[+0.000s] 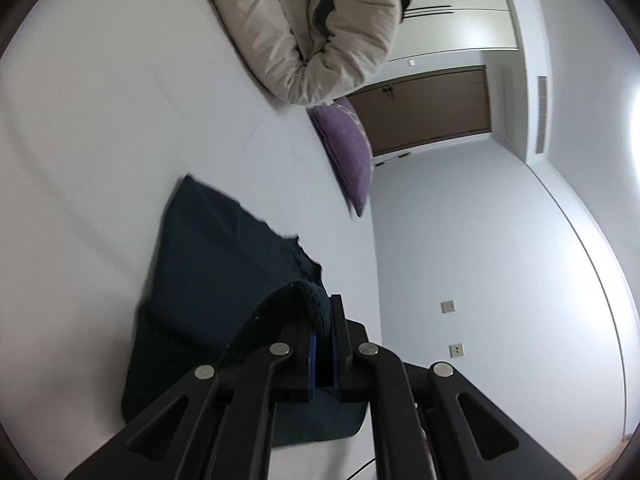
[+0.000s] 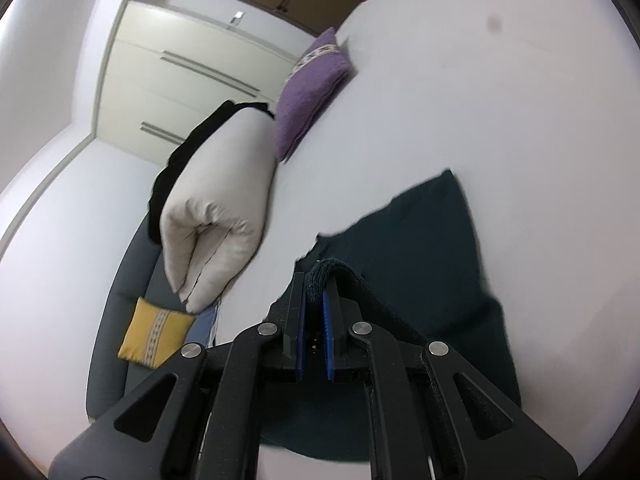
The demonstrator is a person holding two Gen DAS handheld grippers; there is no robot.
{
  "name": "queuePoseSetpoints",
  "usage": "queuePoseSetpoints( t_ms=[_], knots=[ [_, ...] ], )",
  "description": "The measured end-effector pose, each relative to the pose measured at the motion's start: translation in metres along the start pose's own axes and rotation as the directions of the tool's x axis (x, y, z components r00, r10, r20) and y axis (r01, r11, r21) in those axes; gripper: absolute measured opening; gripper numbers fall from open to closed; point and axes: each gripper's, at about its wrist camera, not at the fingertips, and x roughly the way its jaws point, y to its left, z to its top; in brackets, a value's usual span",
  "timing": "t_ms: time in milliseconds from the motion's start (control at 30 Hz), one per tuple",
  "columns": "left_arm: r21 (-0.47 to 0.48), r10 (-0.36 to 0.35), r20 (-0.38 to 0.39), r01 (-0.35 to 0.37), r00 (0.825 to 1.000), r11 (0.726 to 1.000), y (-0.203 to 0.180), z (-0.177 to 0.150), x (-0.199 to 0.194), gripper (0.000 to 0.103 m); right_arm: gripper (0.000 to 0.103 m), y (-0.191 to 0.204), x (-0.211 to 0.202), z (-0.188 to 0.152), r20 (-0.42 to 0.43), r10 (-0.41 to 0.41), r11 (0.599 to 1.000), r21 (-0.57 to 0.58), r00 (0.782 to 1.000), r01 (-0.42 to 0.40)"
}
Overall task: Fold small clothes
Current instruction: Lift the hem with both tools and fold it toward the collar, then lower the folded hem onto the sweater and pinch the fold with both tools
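Both grippers, left gripper (image 1: 325,332) and right gripper (image 2: 314,300), pinch the dark garment's (image 1: 208,280) hem above the white bed (image 1: 100,120); folding seems barely begun.

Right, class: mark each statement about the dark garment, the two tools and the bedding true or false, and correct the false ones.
1. The left tool is shut on the dark garment. True.
2. The right tool is open and holds nothing. False: it grips the garment's thick edge.
3. The purple cushion lies on the white bed. True.
4. The yellow cushion lies on the garment. False: it lies apart, beside the bed.
5. The folded beige duvet covers the garment. False: it lies apart.
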Motion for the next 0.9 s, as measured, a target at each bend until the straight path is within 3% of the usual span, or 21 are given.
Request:
queuePoseSetpoints(
  t_ms=[200,467,533,567,600,633,700,900],
  knots=[
    [-0.018,0.061,-0.004,-0.061,0.998,0.998,0.015,0.046,0.055,0.006,0.006,-0.009,0.074,0.036,0.003,-0.066,0.998,0.013,0.998,0.066],
    [-0.028,0.194,-0.03,-0.195,0.981,0.98,0.048,0.072,0.109,0.008,0.006,-0.037,0.154,0.077,-0.006,-0.164,0.985,0.046,0.986,0.164],
    [-0.012,0.222,-0.039,-0.222,0.974,0.975,0.052,0.075,0.12,0.019,0.01,-0.043,0.171,0.083,-0.022,-0.213,0.976,0.033,0.977,0.213],
    [-0.007,0.227,-0.039,-0.228,0.973,0.974,0.054,0.077,0.123,0.034,0.011,-0.046,0.178,0.086,-0.029,-0.233,0.972,0.029,0.972,0.234],
    [-0.006,0.234,-0.035,-0.235,0.972,0.972,0.055,0.078,0.124,0.051,0.017,-0.048,0.187,0.089,-0.035,-0.27,0.963,0.016,0.962,0.27],
    [-0.004,0.241,-0.028,-0.241,0.97,0.971,0.054,0.08,0.121,0.058,0.03,-0.048,0.19,0.091,-0.021,-0.281,0.959,0.007,0.959,0.282],
    [-0.003,0.244,-0.009,-0.244,0.97,0.97,0.05,0.082,0.116,0.076,0.045,-0.048,0.187,0.092,0.019,-0.286,0.958,-0.007,0.958,0.286],
    [0.107,0.27,0.039,-0.273,0.962,0.956,0.025,0.067,0.089,0.076,0.047,-0.039,0.174,0.09,0.037,-0.296,0.952,-0.064,0.954,0.298]
  ],
)
